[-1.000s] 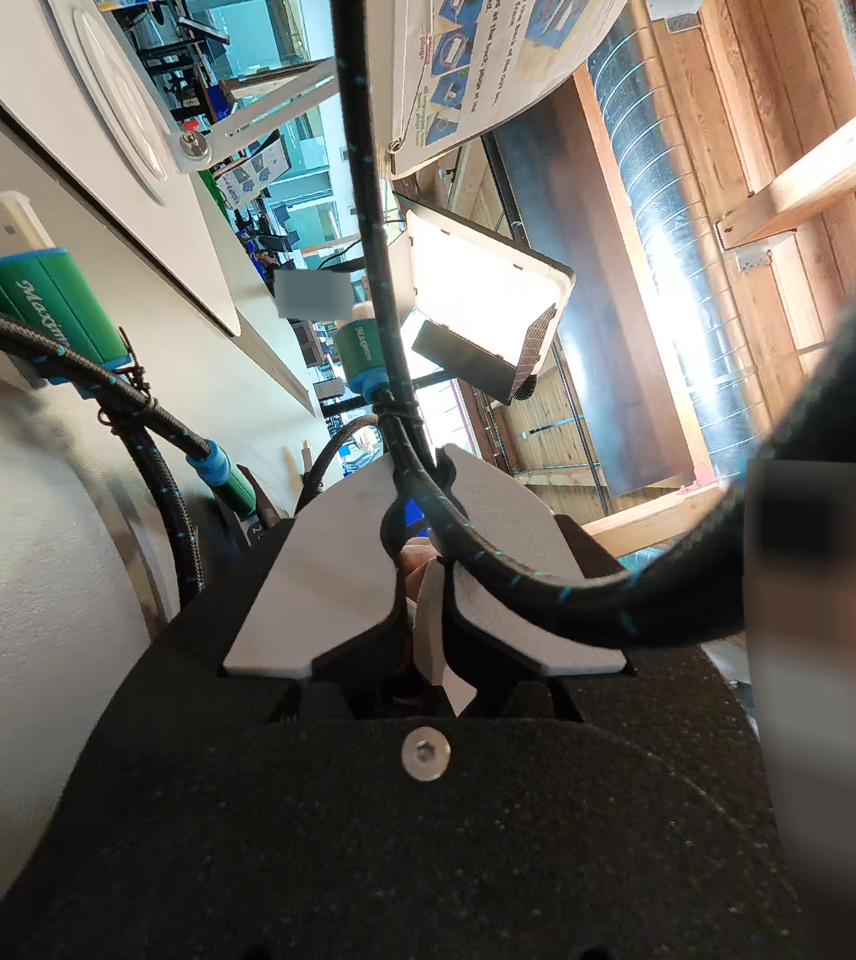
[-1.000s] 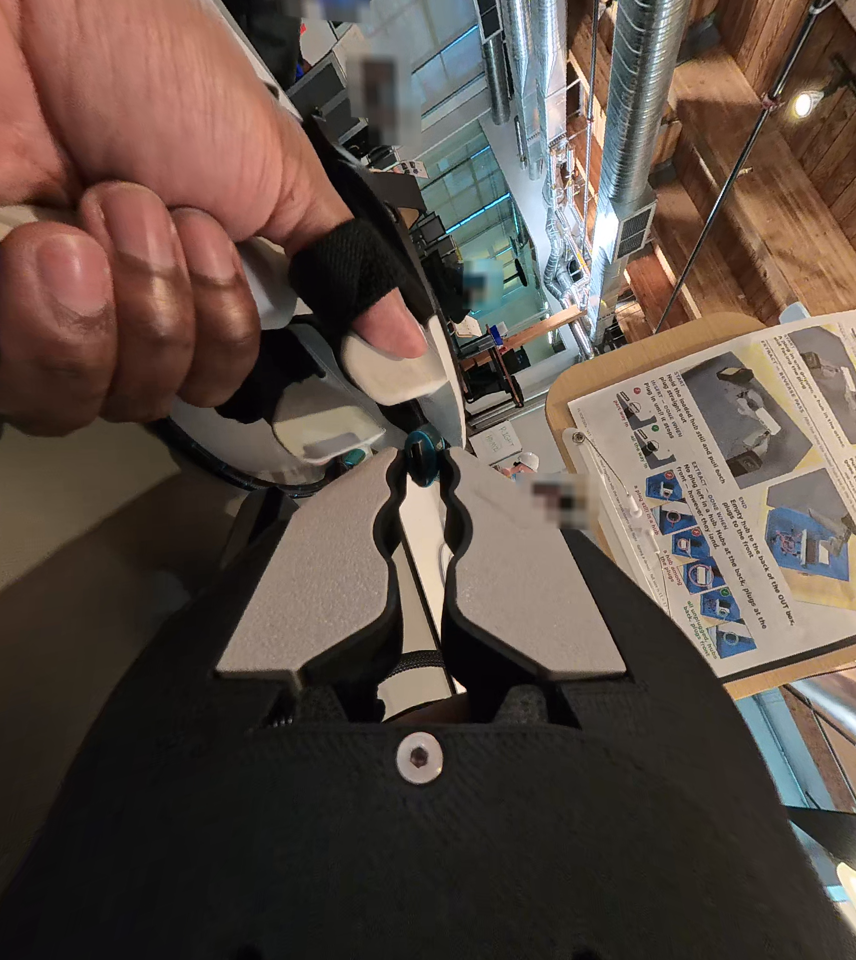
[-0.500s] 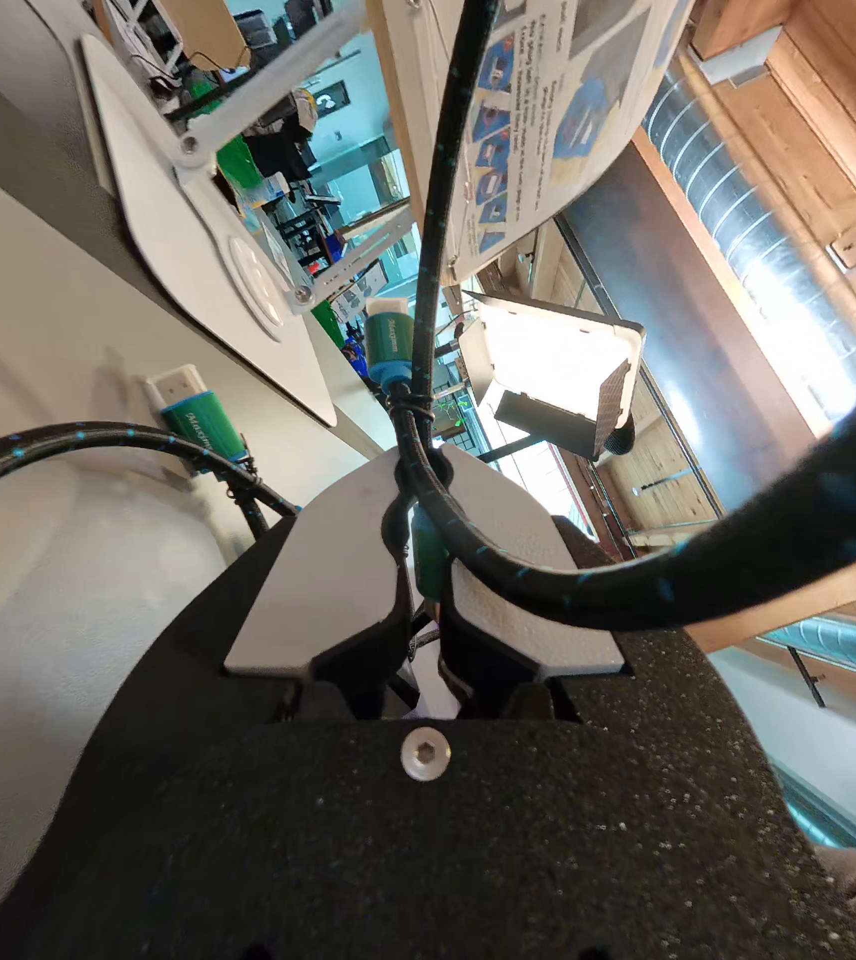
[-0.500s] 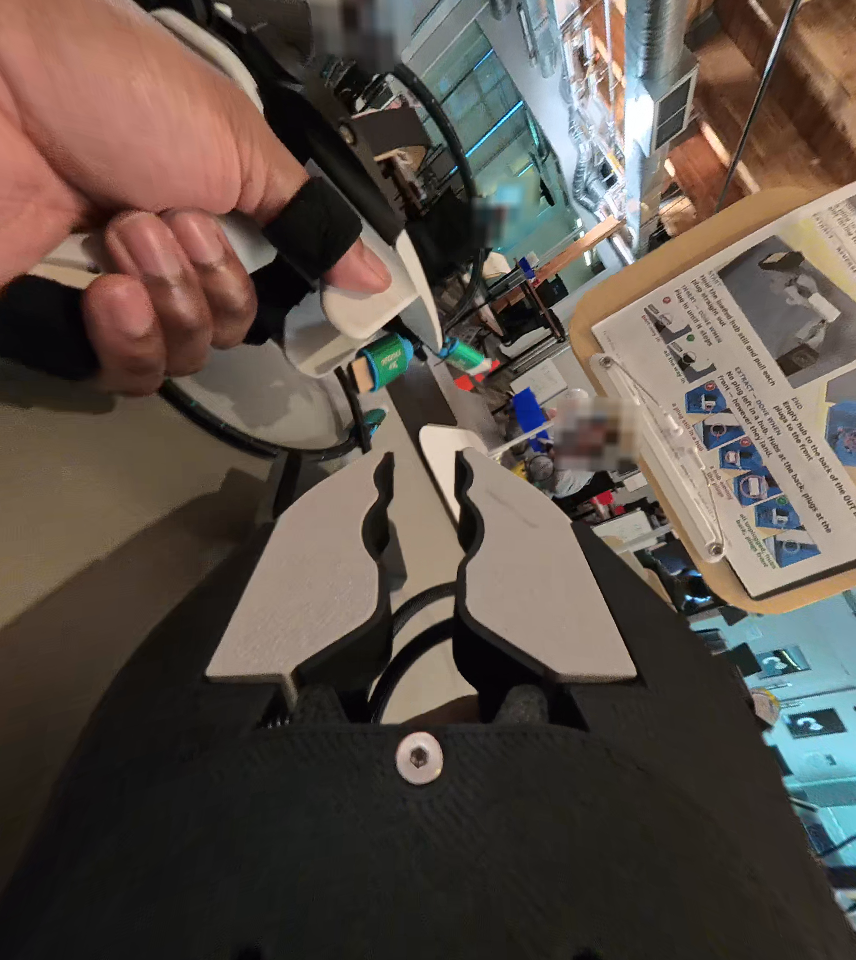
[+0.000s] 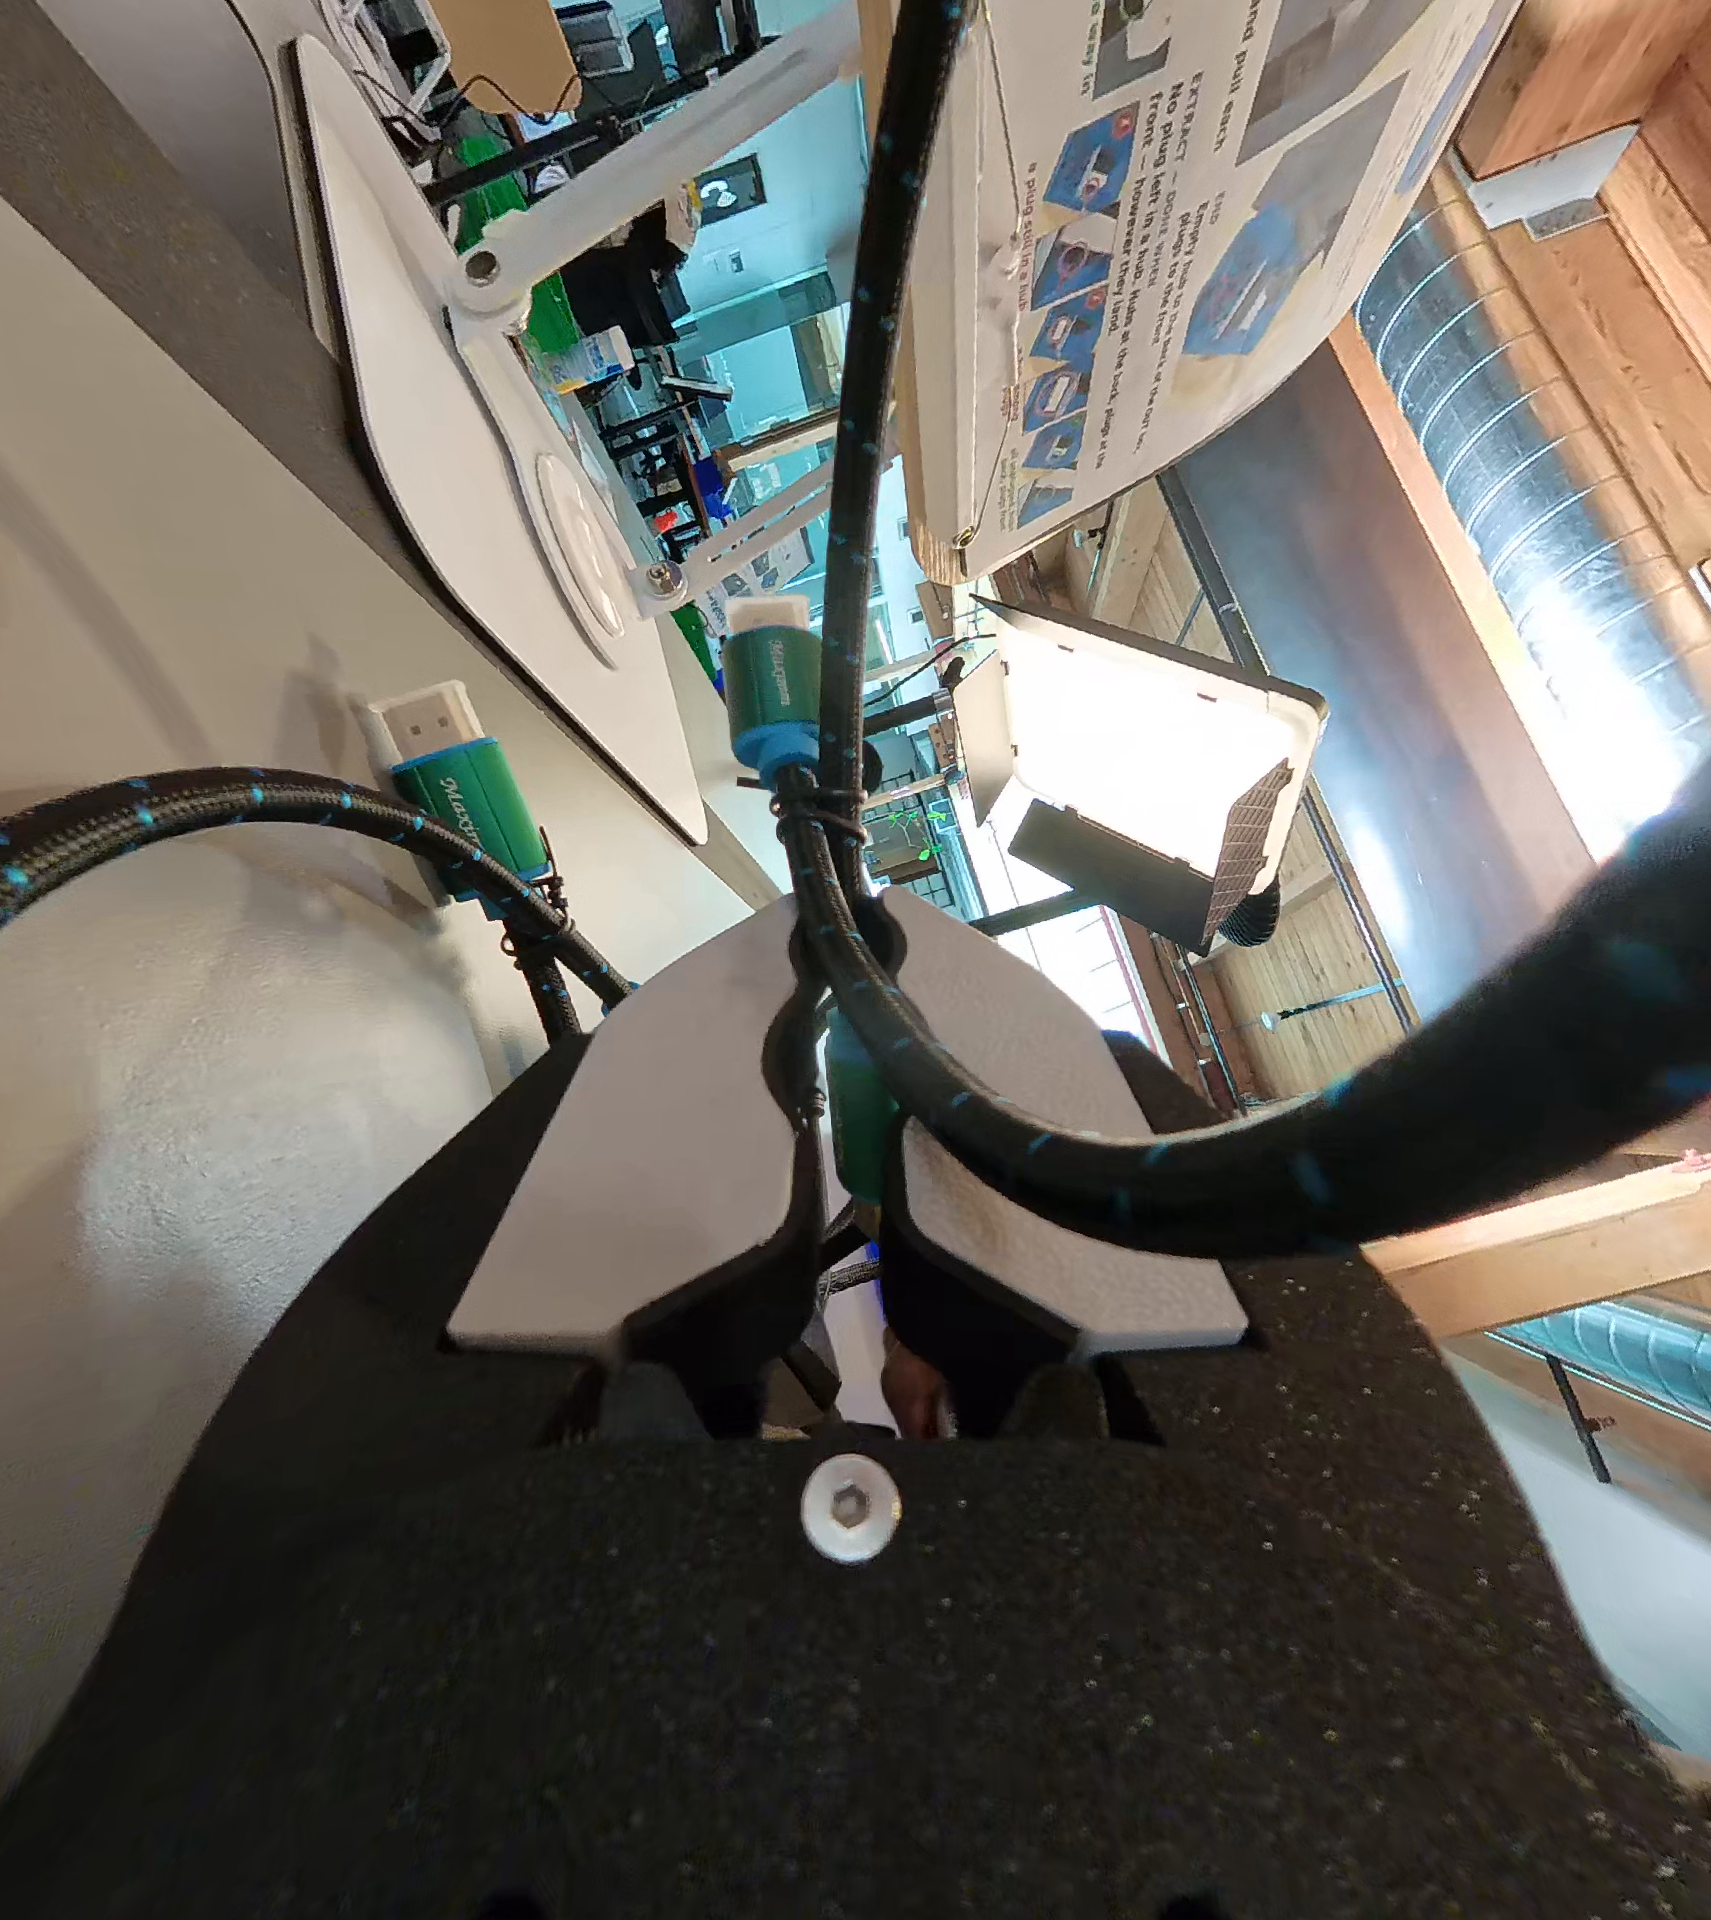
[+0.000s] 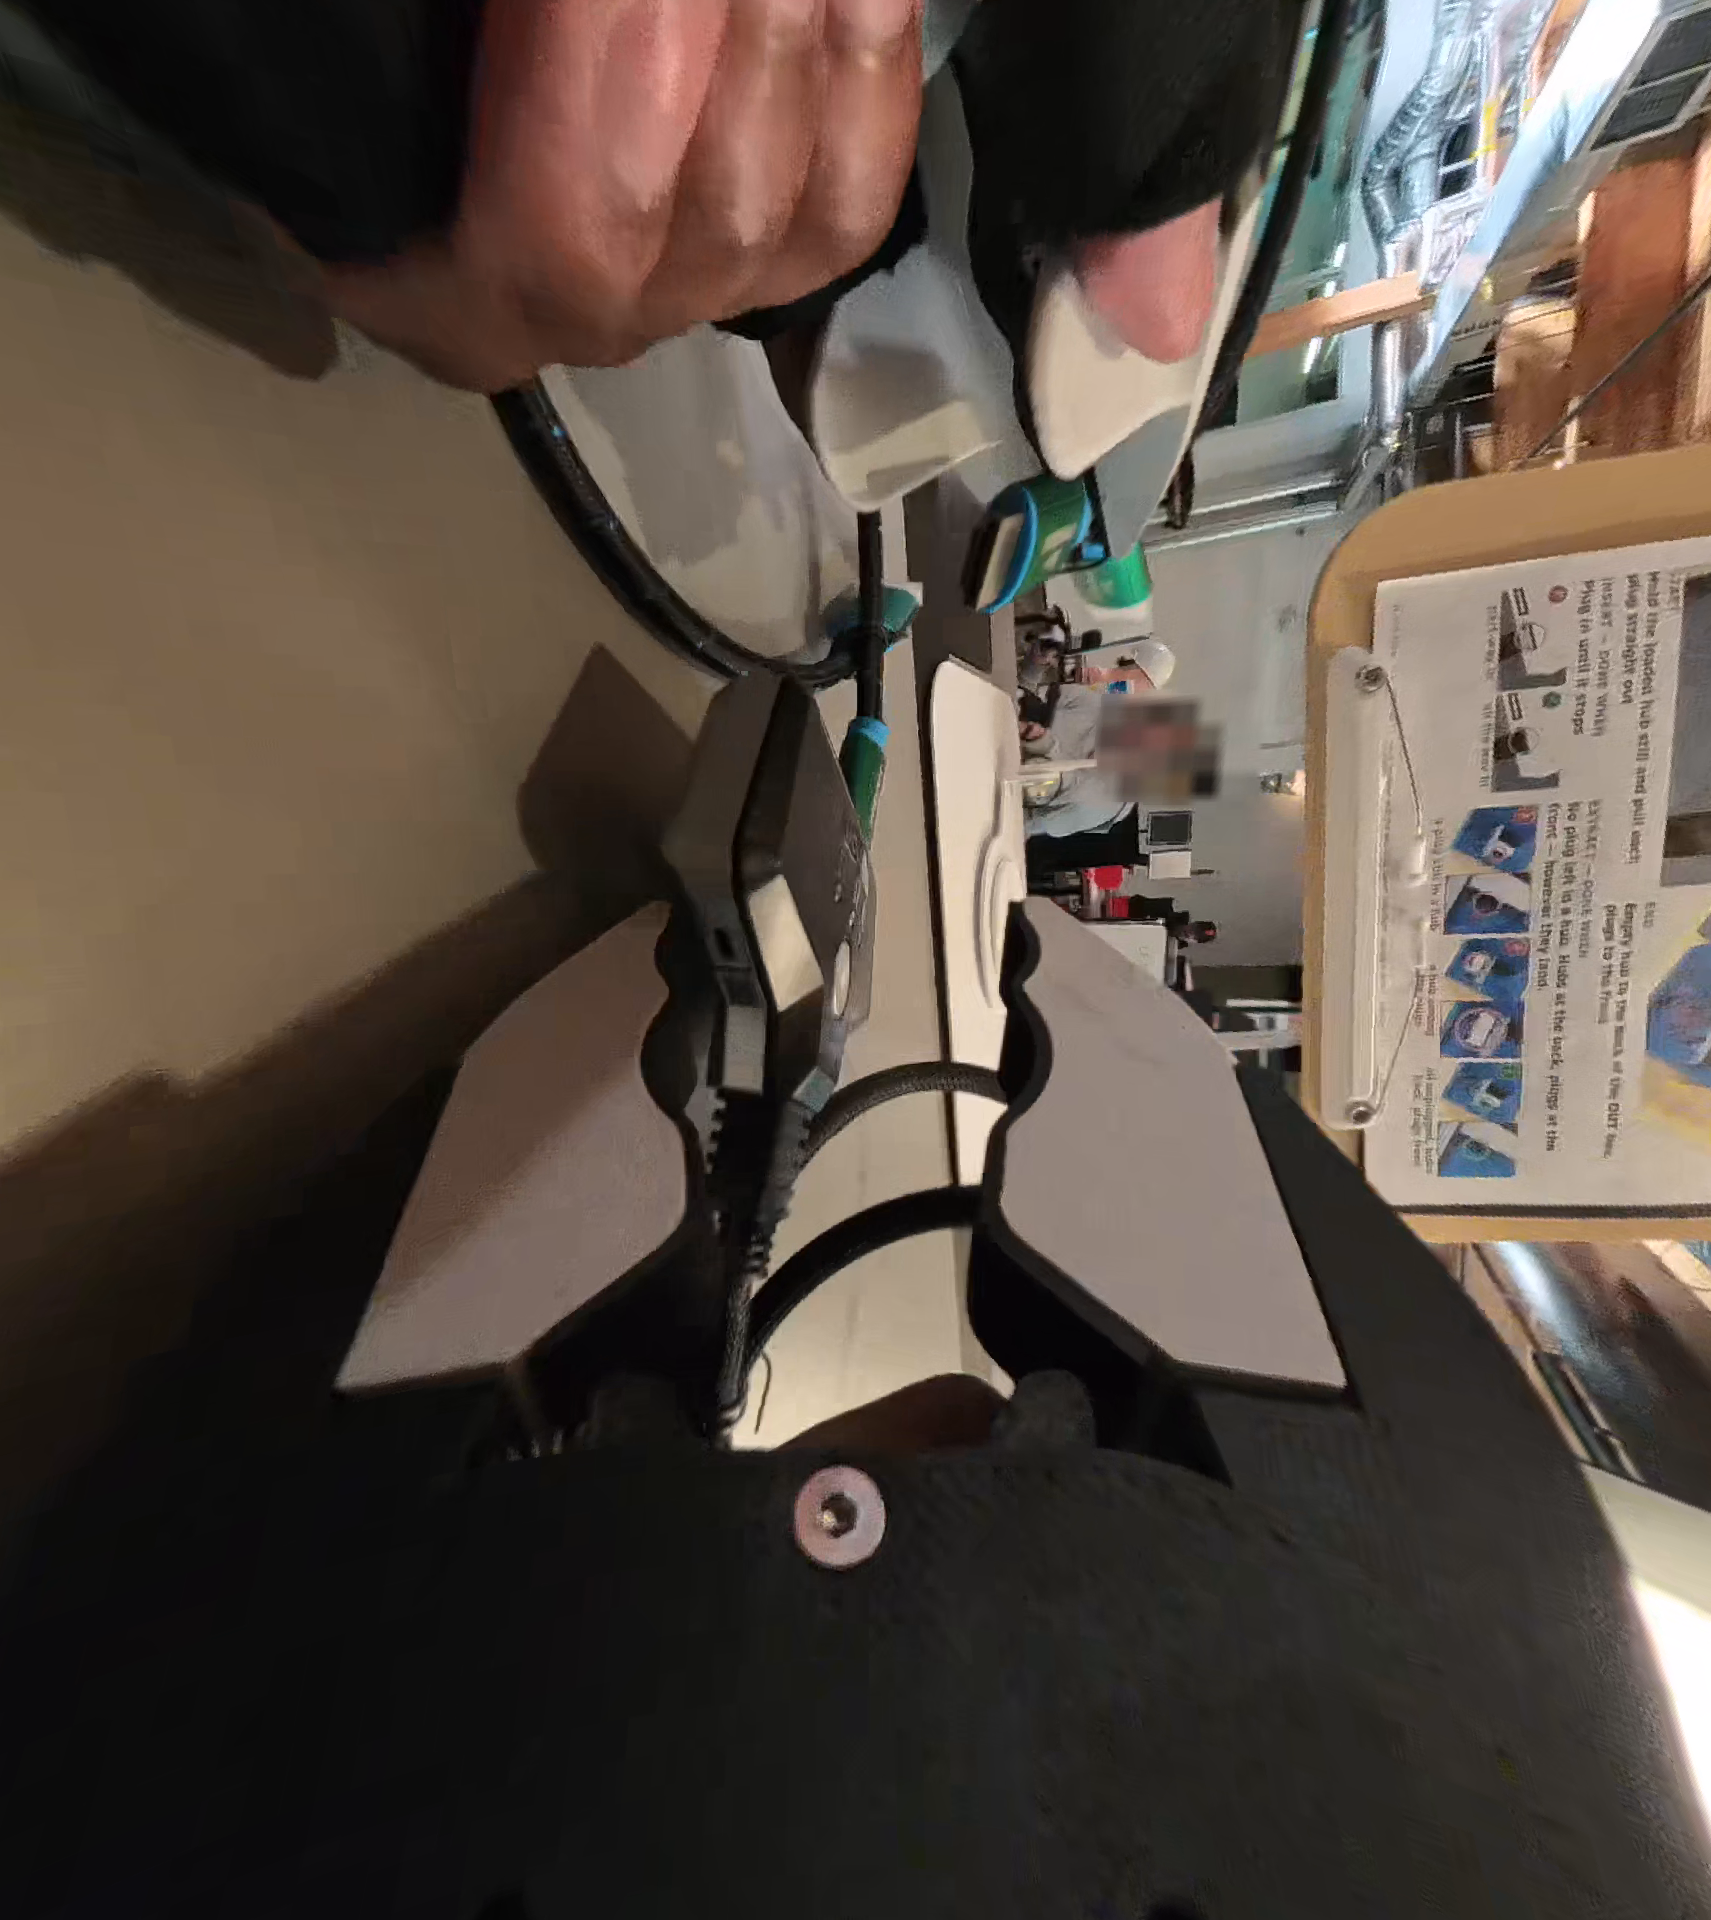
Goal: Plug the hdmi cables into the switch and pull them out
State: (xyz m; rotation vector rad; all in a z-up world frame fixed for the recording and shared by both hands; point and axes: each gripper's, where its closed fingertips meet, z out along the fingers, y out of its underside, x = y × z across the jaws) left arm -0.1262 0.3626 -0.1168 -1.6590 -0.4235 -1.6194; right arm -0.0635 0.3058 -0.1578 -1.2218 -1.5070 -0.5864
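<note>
My left gripper [image 5: 835, 935] is shut on a black braided cable [image 5: 861, 468] with blue flecks. It pinches the cable just below a green plug [image 5: 773, 675] with a blue collar and a white tip. A second green plug [image 5: 461, 779] lies on the table [image 5: 103, 520] to the left. My right gripper [image 6: 840, 925] is open wide and holds nothing. A black hub box [image 6: 778, 883] lies on the table between its fingers, close to the left finger [image 6: 560, 1091]. A hand [image 6: 674, 187] holds the other gripper above, with a green plug [image 6: 1038, 540] sticking out.
A white flat stand base [image 5: 477, 468] sits on the table; it also shows in the right wrist view [image 6: 976, 831]. A wooden board with an instruction sheet [image 6: 1557, 883] hangs to the right. A bright light panel [image 5: 1142, 748] stands behind. Cable loops [image 6: 882, 1091] lie under my right fingers. About 10 centimeters separates my left fingertips from my right.
My right gripper, nearly shut at a small blue piece a second ago, has opened wide and moved over the black hub. My left gripper stays shut on the cable and has tilted.
</note>
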